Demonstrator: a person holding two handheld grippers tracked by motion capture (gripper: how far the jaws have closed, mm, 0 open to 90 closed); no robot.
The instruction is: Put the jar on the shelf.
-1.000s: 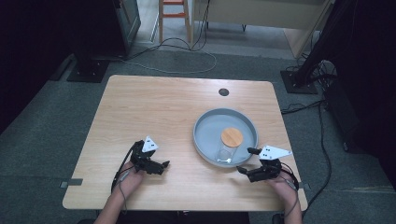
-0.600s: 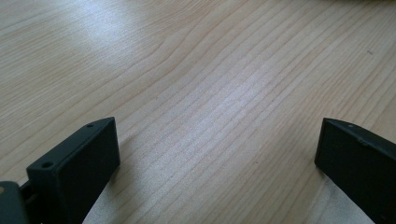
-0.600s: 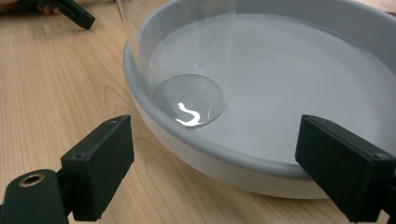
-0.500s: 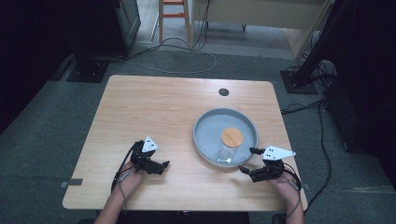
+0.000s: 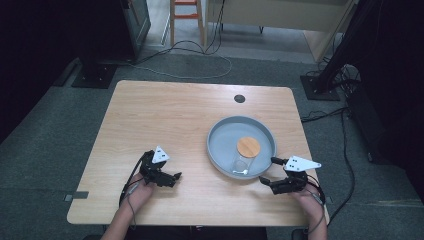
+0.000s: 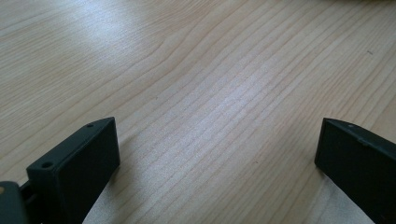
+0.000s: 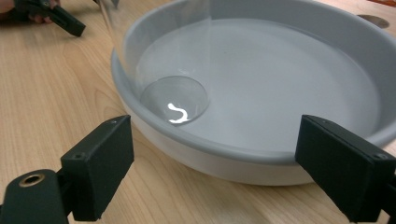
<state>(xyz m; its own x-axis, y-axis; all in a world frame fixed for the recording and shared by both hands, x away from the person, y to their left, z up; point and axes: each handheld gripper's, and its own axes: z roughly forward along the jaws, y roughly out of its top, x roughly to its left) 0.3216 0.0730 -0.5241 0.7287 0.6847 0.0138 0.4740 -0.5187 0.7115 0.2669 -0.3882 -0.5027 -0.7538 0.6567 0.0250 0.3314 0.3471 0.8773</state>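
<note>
The clear jar with its wooden lid is standing in the grey tray at the table's four o'clock, the right gripper sitting open, jaws apart, facing the tray rim, while the left gripper is resting open over bare wood.

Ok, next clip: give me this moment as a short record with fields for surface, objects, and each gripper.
surface: wooden table
tray: round grey tray on the table's right half
jar: clear glass jar with a wooden lid, standing inside the tray near its front rim
left gripper: left gripper, jaws open over bare wood, nothing between them
right gripper: right gripper, jaws open, just outside the tray's front rim, facing the jar, holding nothing
contact: neither gripper touches the jar
</note>
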